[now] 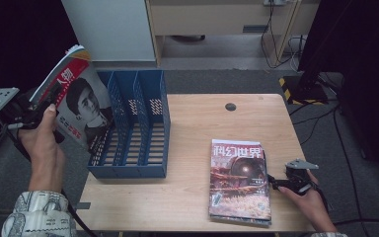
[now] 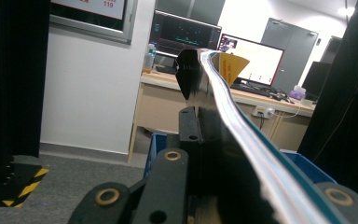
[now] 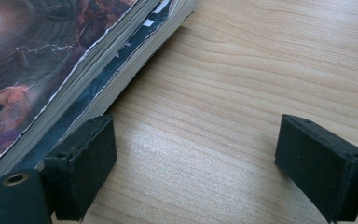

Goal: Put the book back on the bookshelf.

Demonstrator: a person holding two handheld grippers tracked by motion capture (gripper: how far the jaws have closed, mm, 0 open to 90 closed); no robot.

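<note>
Grainy wooden table [image 1: 192,138], glossy magazine [image 1: 76,101]

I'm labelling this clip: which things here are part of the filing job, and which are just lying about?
In the job:
left gripper, shut on the portrait magazine
blue file rack
magazine stack on the table
right gripper, open beside the stack

Lying about:
floor cables
striped stand base
</note>
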